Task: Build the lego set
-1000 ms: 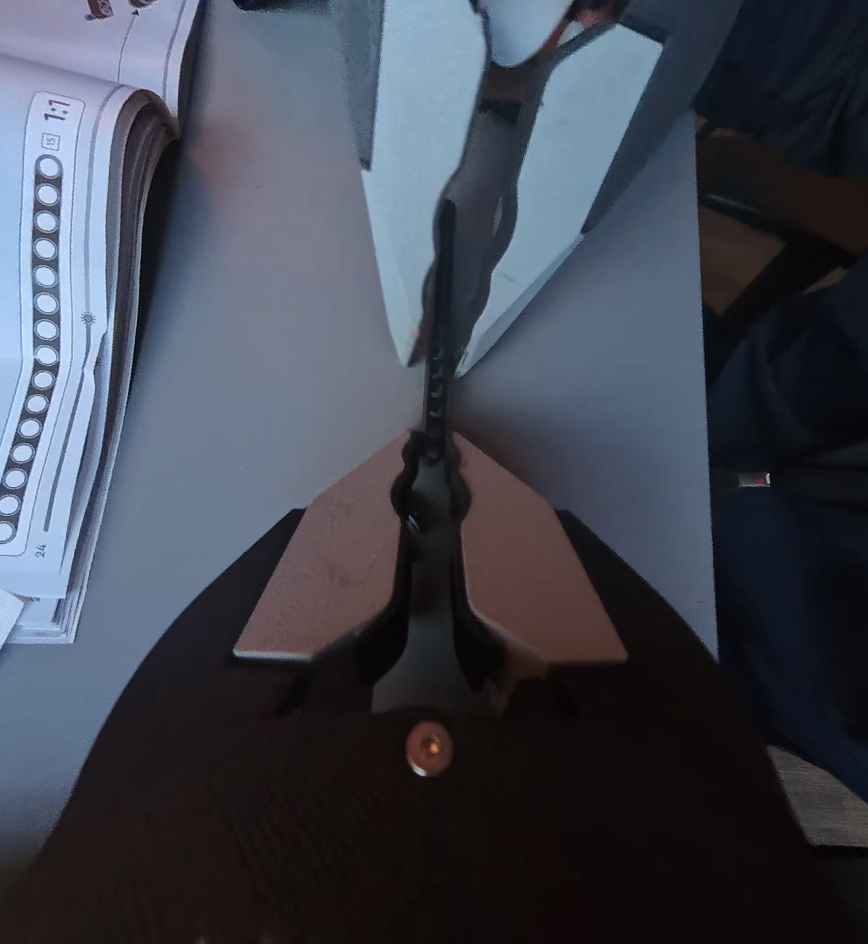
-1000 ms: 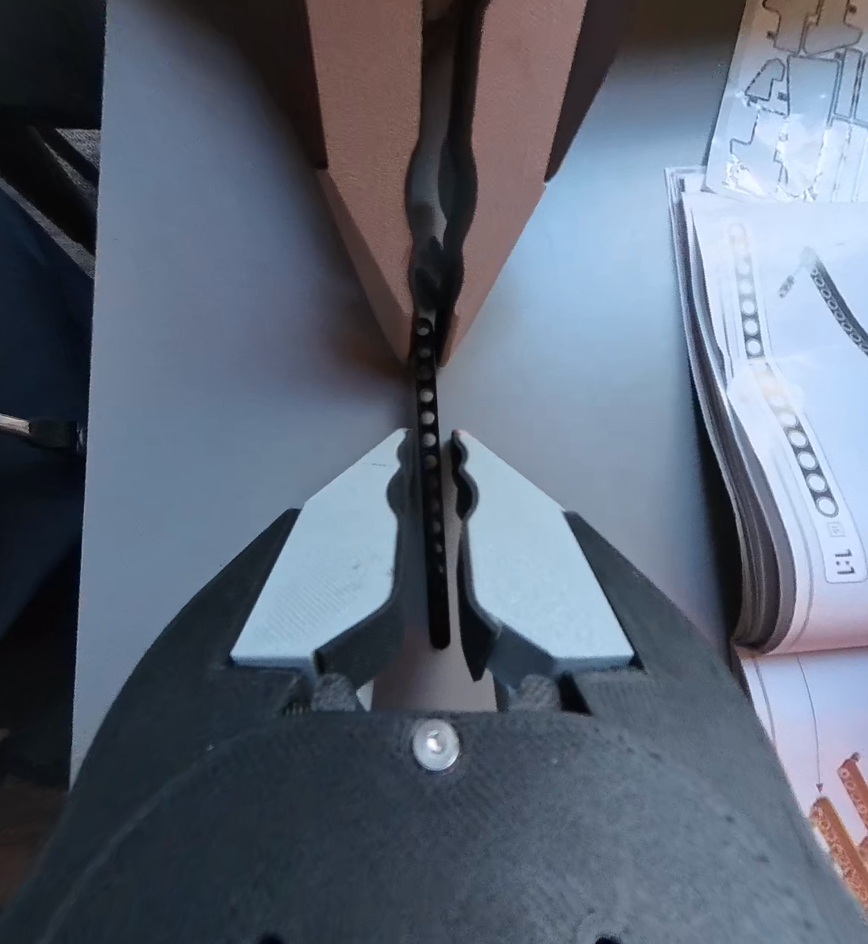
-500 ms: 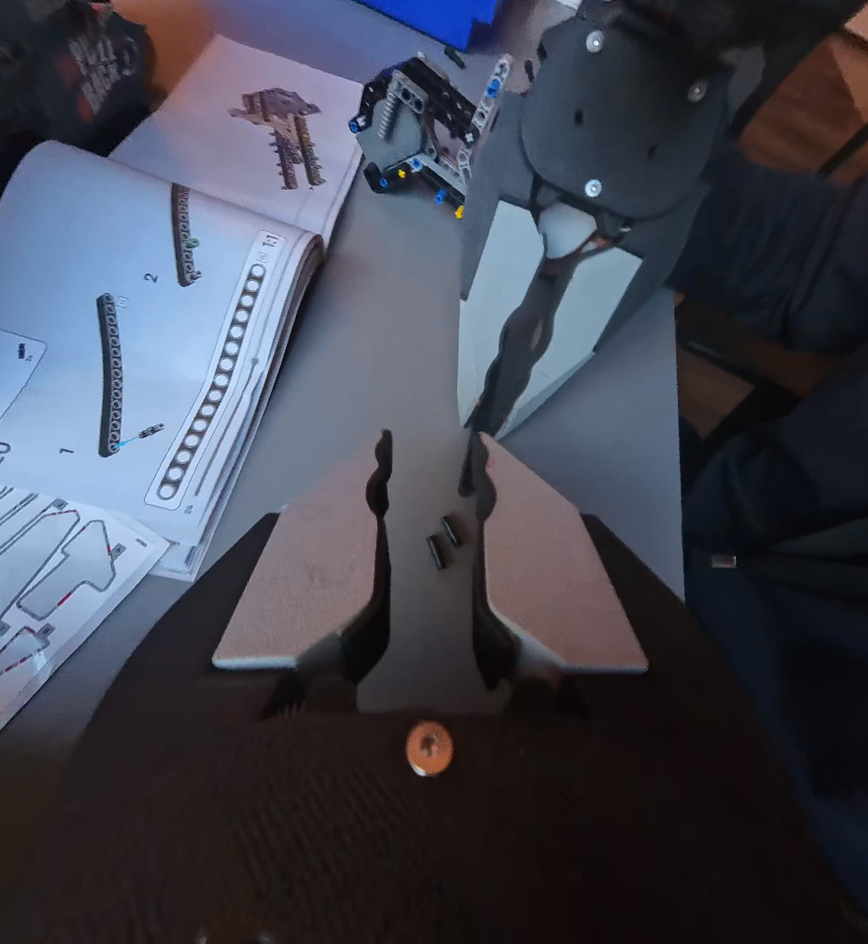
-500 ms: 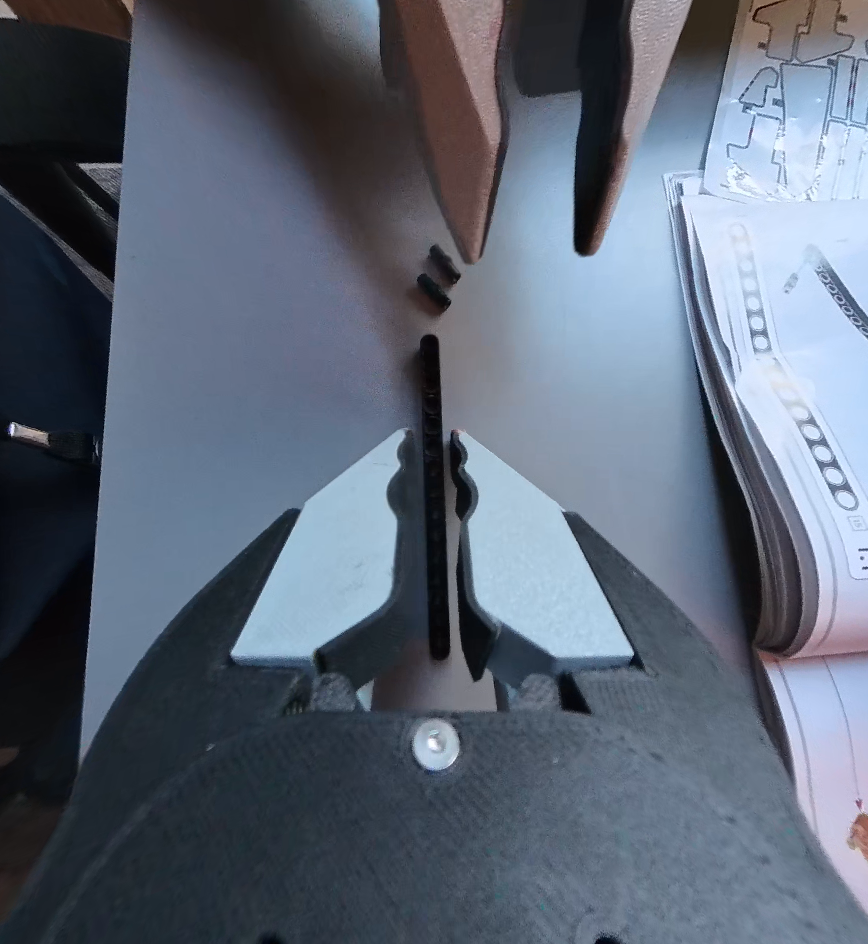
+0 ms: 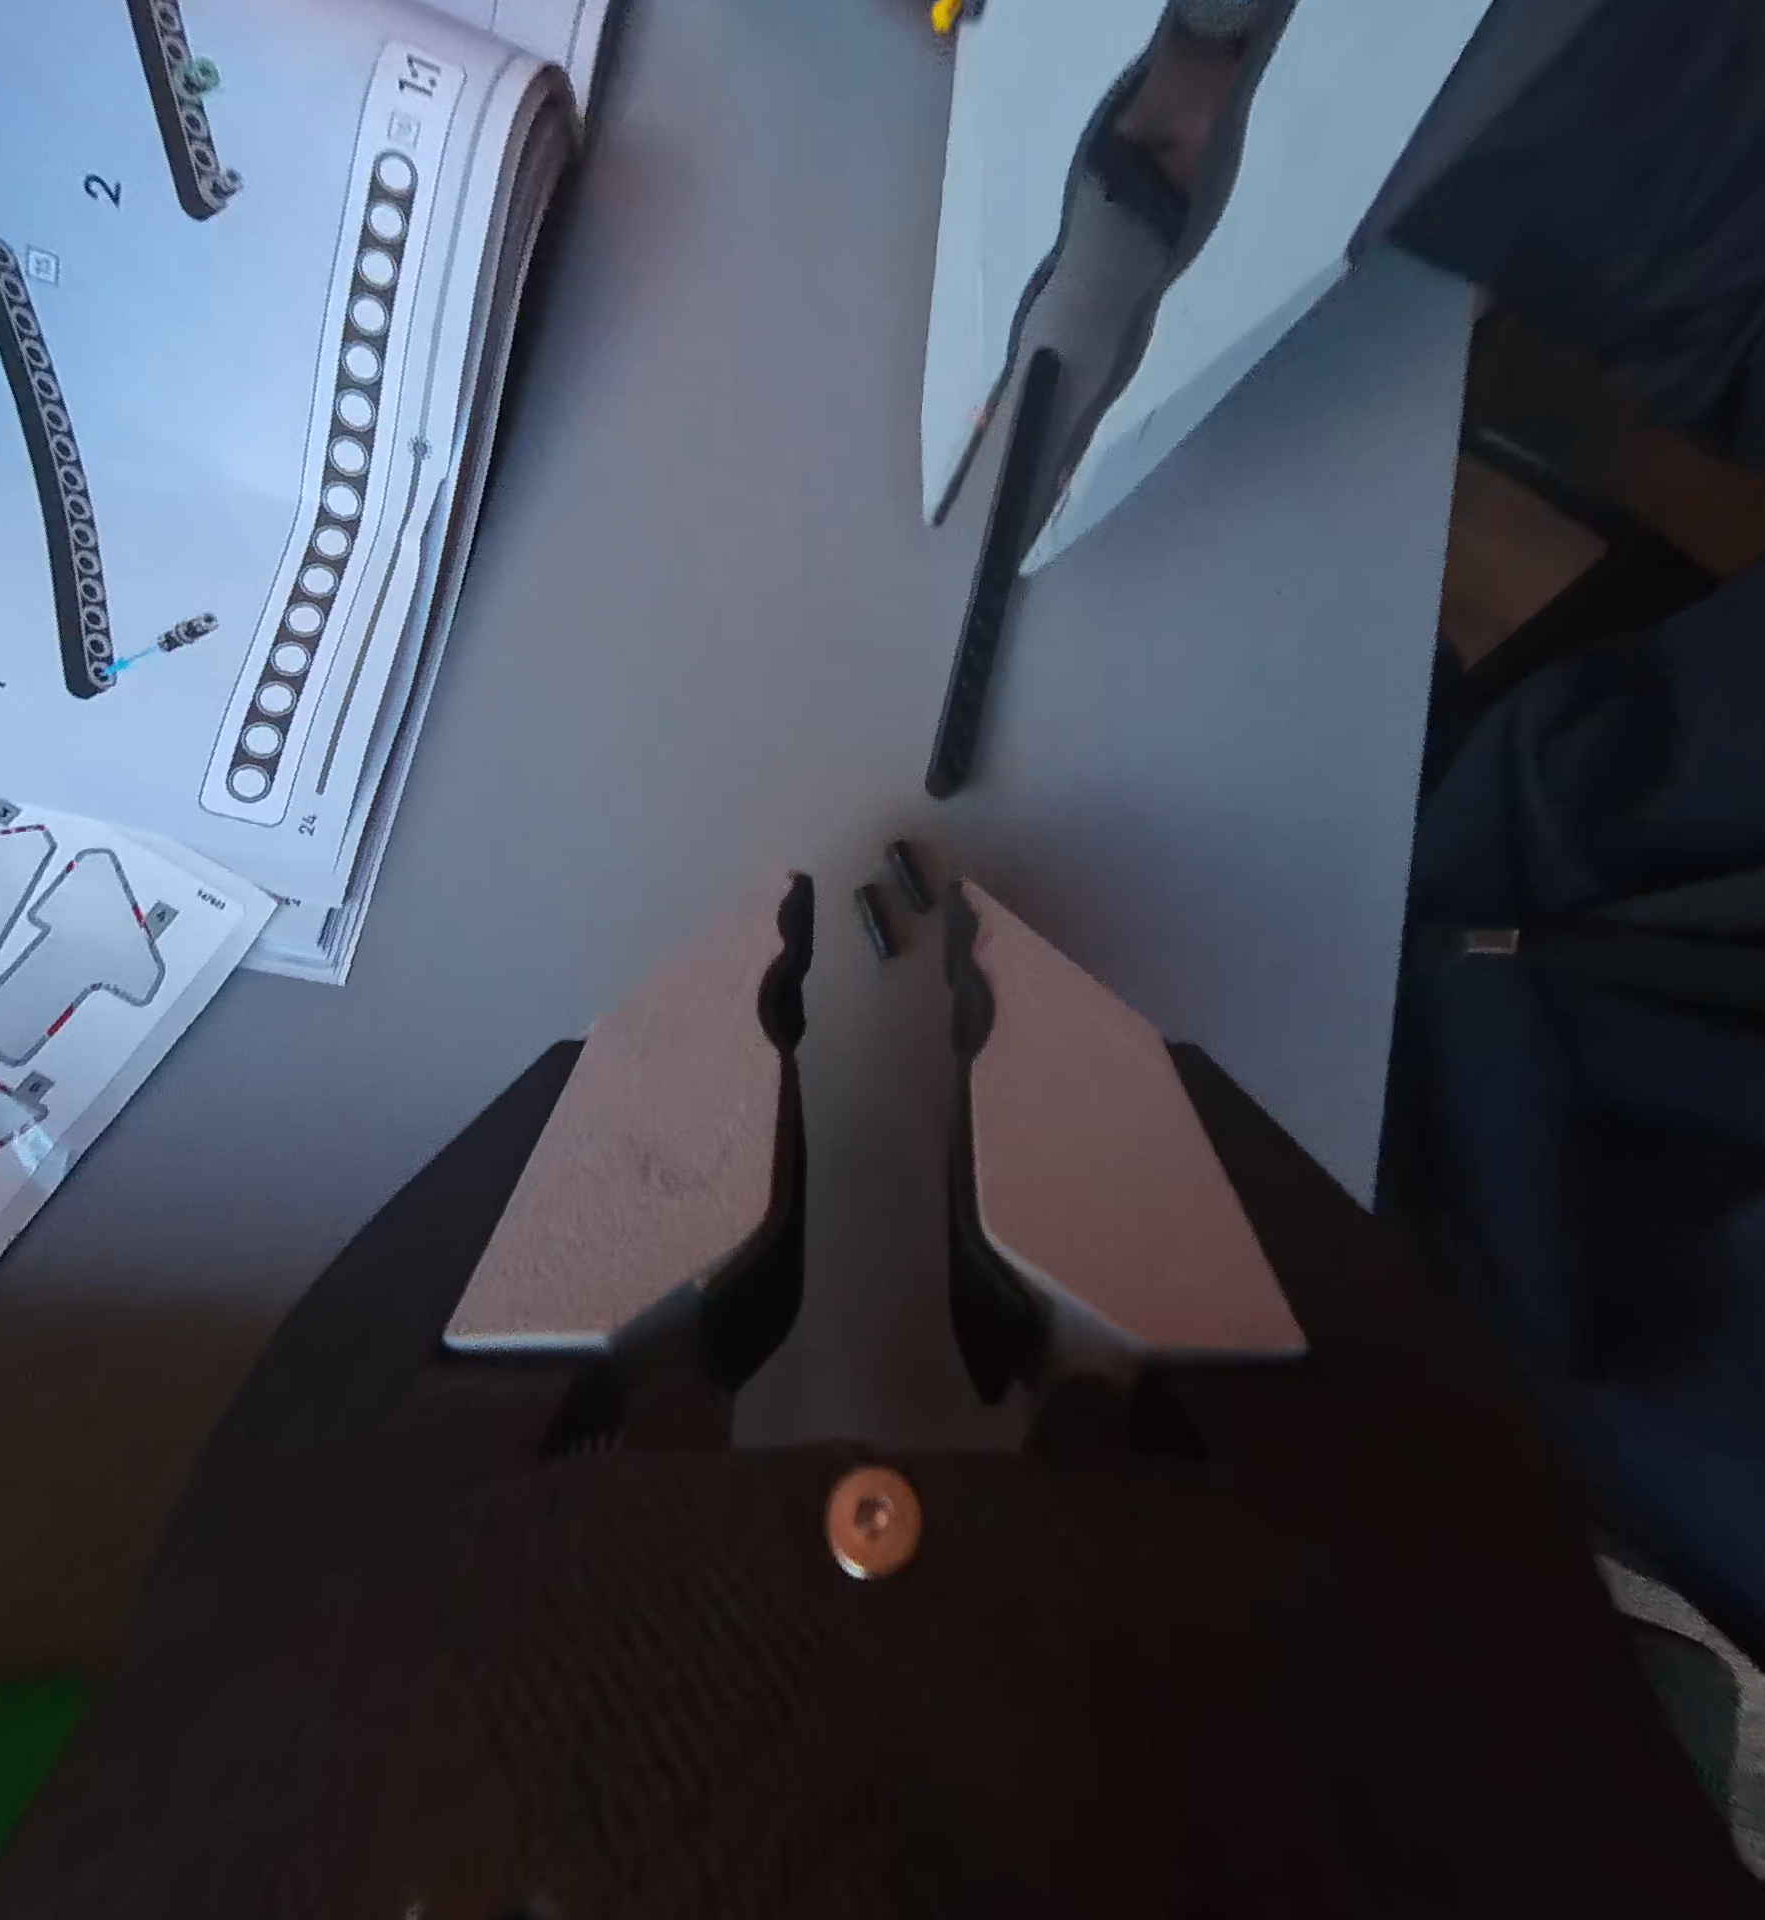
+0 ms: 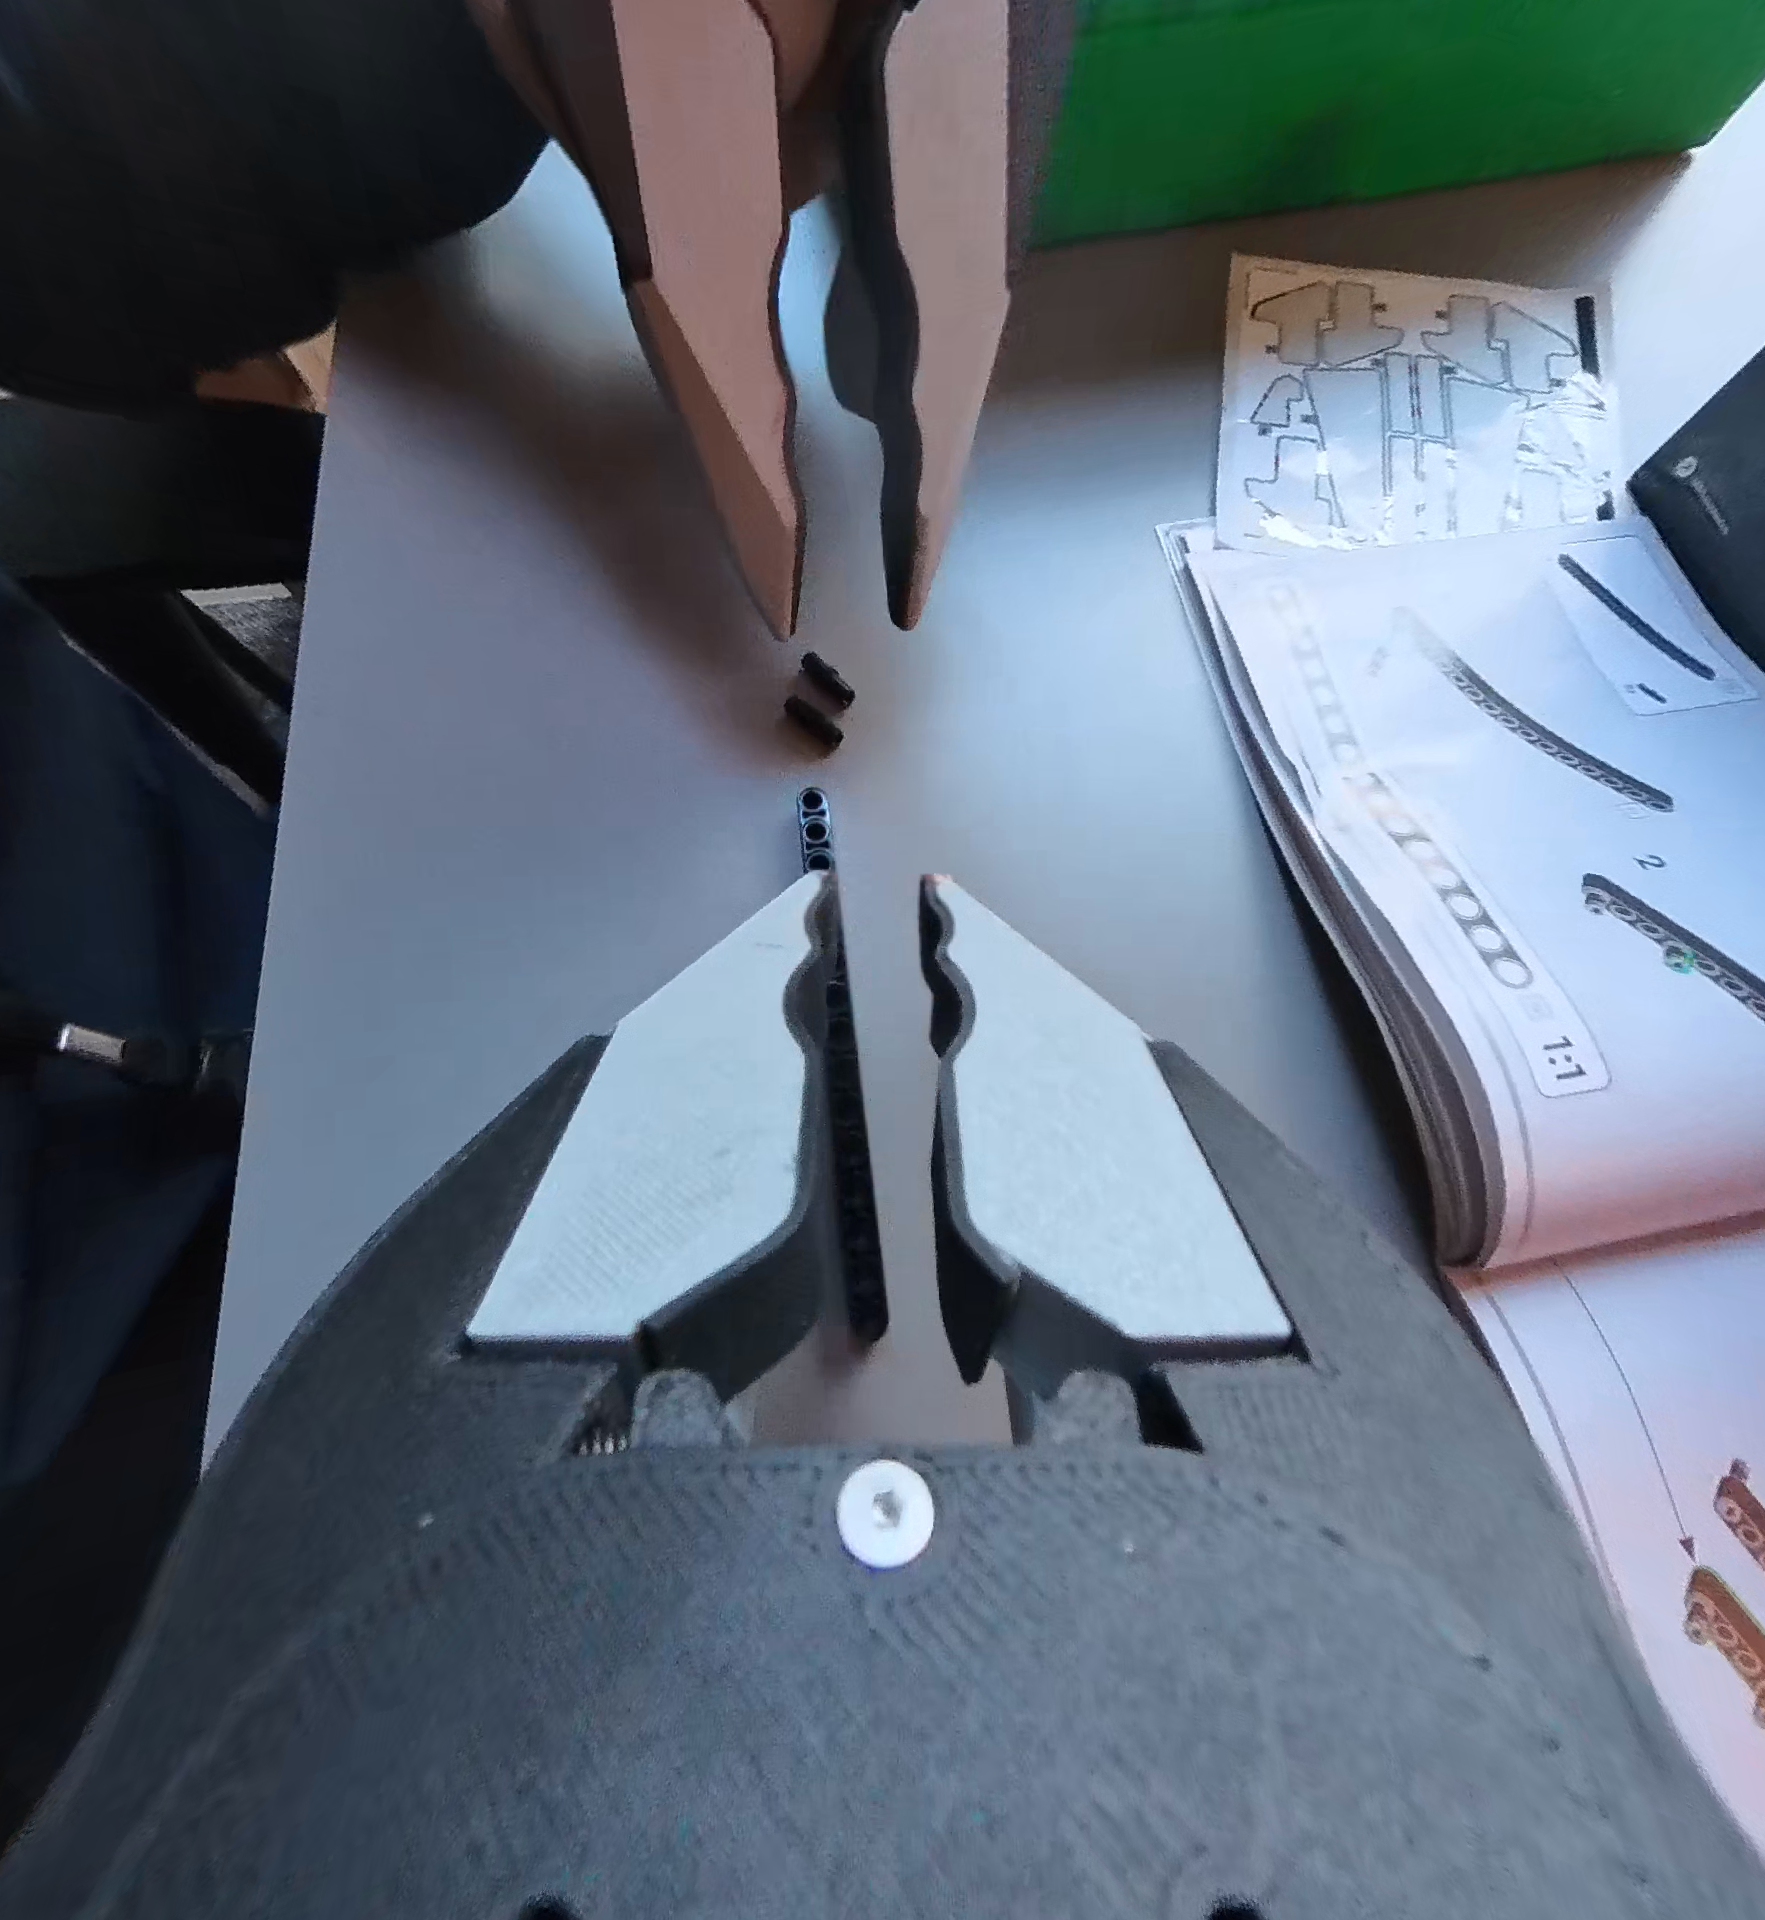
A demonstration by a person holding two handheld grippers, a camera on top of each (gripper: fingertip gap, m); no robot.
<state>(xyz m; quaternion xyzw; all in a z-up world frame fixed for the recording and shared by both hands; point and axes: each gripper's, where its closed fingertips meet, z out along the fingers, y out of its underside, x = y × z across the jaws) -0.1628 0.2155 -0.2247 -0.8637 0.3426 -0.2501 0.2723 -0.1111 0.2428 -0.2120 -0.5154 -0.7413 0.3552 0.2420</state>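
A long black beam with holes (image 6: 813, 828) lies on the grey table (image 6: 545, 727) between the fingers of my right gripper (image 6: 878, 880). The gripper is open. The beam rests against the left finger, with a clear gap to the right one, and its far end sticks out past the tips. Two short black pins (image 6: 821, 698) lie just beyond that end. My left gripper (image 6: 847, 625) is open and empty, with its tips right at the pins. In the left wrist view the pins (image 5: 890, 902) sit between the tips of my left gripper (image 5: 880, 886), and the beam (image 5: 982, 623) runs into my right gripper (image 5: 982, 540).
An open instruction booklet (image 6: 1480, 935) (image 5: 234, 416) and a sticker sheet (image 6: 1408, 416) (image 5: 26, 987) lie beside the work spot. A green box (image 6: 1377, 104) stands behind my left gripper. A person in dark clothes (image 5: 1636, 935) sits at the near table edge (image 5: 1418, 831). My hands' fingertips stand some 7 cm from each other.
My left gripper let go of the beam, opened and drew back, and now has its tips at the two pins. My right gripper opened wider, and the beam now lies loose with its holes facing up.
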